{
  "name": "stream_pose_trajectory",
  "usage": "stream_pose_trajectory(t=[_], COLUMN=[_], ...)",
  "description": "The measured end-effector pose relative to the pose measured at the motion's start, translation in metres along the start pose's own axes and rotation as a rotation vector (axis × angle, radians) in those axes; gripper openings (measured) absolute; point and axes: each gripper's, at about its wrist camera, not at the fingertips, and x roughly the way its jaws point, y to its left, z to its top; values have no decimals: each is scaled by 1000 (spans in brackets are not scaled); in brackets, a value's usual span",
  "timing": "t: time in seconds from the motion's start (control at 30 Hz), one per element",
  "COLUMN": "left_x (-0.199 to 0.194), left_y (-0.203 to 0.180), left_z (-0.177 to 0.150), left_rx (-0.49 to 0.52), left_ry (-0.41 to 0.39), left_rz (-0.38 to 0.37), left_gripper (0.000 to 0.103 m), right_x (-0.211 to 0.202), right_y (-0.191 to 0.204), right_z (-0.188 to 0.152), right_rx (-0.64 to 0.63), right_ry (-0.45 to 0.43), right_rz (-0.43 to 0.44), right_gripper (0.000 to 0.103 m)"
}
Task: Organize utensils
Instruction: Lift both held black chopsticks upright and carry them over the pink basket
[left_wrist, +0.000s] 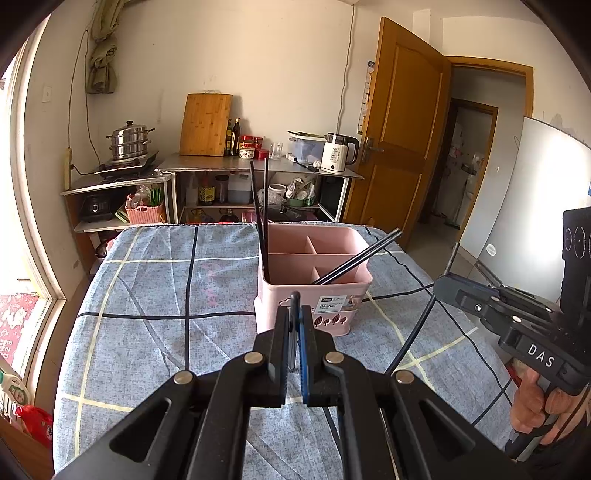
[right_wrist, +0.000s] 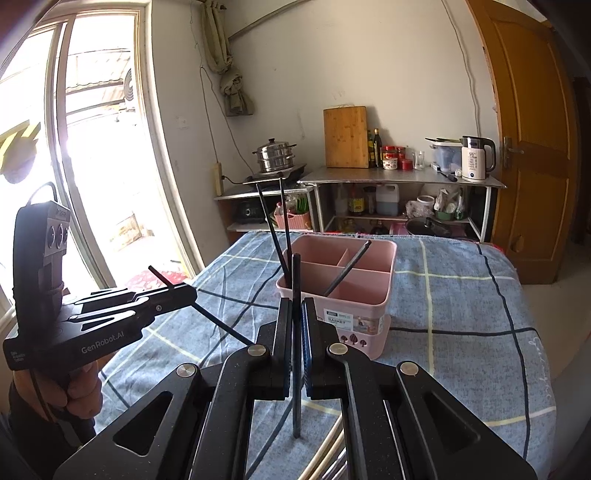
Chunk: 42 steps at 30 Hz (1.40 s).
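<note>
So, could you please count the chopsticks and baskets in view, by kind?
Chopsticks: 6 (4 in the basket, 1 in the left gripper, 1 in the right gripper)
Basket: 1
Total: 7

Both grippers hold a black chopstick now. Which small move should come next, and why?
Probably carry the right gripper forward over the pink basket and tip its chopstick into a compartment: both jaws are shut on chopsticks, and four already stand inside.
</note>
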Motion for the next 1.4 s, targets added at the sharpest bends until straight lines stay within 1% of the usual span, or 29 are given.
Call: stream_pose_trajectory(t=[0.37,0.63,0.83,0.97,1.13,1.3,1.4], left_x=[-9,-4,0,-1,-8,-11,-7], left_y=[1,0,0,-1,0,0,-1], left_z=[6,9,21,41,74,108,125], left_rx=[3,18,30,31,28,33,38], left_ry=[-15,4,8,-11,-65,-127,-146], left_rz=[-6,-10,-16,-28,-41,-34,-29], left_gripper=[5,5,5,5,5,5,5], right_x=[-6,-6,-6,-9,-12,-8,-2], right_y=[-2,-5,-7,-8,-10,-12,-15], right_z=[3,4,15,33,63,90,102], right_rx=[-12,-16,-24,-24,-29,-16,-7], right_ry=[-19,-23,-38,-80,-144,-194,-219], right_rz=[-2,-4,-7,-1,-7,-6,-10], right_gripper=[5,5,5,5,5,5,5])
